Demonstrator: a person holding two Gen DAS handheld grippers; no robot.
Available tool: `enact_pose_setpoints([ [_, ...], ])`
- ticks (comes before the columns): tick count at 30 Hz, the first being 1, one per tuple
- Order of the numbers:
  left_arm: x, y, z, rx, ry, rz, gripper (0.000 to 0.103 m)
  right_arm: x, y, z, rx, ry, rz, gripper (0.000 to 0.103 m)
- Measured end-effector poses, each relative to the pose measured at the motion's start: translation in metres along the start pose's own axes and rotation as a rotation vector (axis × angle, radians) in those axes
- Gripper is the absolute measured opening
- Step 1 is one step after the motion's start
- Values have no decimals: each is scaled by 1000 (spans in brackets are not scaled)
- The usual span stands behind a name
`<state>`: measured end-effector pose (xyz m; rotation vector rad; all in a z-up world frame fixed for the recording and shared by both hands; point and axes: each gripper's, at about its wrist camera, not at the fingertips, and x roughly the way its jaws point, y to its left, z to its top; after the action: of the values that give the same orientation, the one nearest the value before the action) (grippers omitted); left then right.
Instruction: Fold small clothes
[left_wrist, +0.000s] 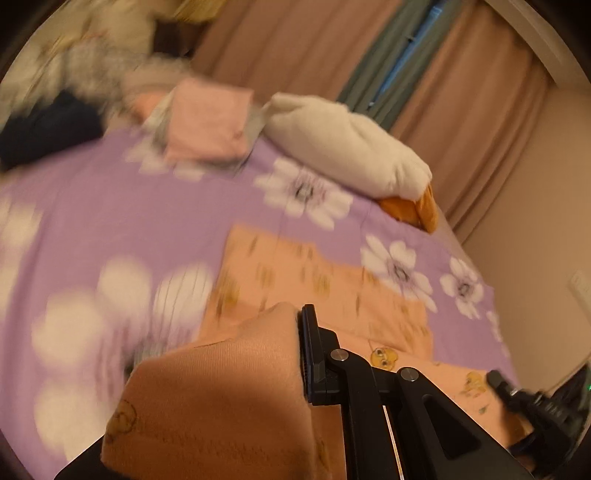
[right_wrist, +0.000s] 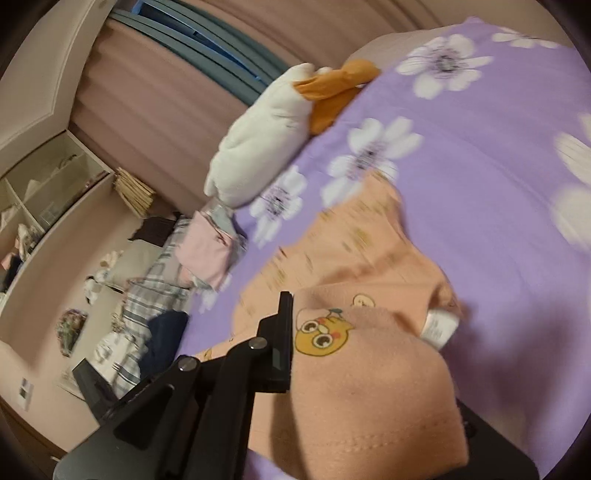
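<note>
A small peach garment (left_wrist: 325, 280) printed with yellow cartoon figures lies on the purple flowered bedsheet (left_wrist: 110, 206). My left gripper (left_wrist: 298, 321) is shut on one edge of it, and the lifted cloth hangs over the hidden left finger. In the right wrist view my right gripper (right_wrist: 293, 310) is shut on another edge of the same garment (right_wrist: 354, 243). The raised fold shows a cartoon face and a white label (right_wrist: 439, 326). The rest of the cloth trails down onto the sheet (right_wrist: 498, 166). Both views are blurred.
A white plush with an orange part (left_wrist: 343, 144) lies at the far side of the bed, next to a stack of folded pink clothes (left_wrist: 207, 122) and a dark navy garment (left_wrist: 48, 129). Curtains (left_wrist: 295, 40) hang behind. Plaid clothes (right_wrist: 155, 288) and shelves (right_wrist: 44, 192) show beyond the bed.
</note>
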<state>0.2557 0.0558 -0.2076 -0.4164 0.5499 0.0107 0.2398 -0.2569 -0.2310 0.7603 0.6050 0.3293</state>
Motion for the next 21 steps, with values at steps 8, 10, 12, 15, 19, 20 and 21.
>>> enact_pose_setpoints([
  [8, 139, -36, 56, 199, 134, 58, 7, 129, -8, 77, -123, 66, -248, 3],
  [10, 172, -18, 46, 150, 230, 89, 7, 156, -32, 80, -74, 136, -300, 3],
  [12, 196, 10, 27, 79, 317, 140, 7, 174, -59, 72, -29, 199, -330, 0],
  [15, 182, 32, 13, 40, 238, 28, 7, 164, -71, 68, -43, 161, -237, 0],
  [19, 175, 39, 21, -51, 288, 17, 7, 162, -70, 70, -37, 167, -240, 0],
  [20, 169, 41, 22, -69, 280, 20, 7, 161, -69, 70, -38, 163, -245, 0],
  [21, 167, 41, 24, -59, 268, 29, 7, 160, -68, 71, -43, 159, -249, 1],
])
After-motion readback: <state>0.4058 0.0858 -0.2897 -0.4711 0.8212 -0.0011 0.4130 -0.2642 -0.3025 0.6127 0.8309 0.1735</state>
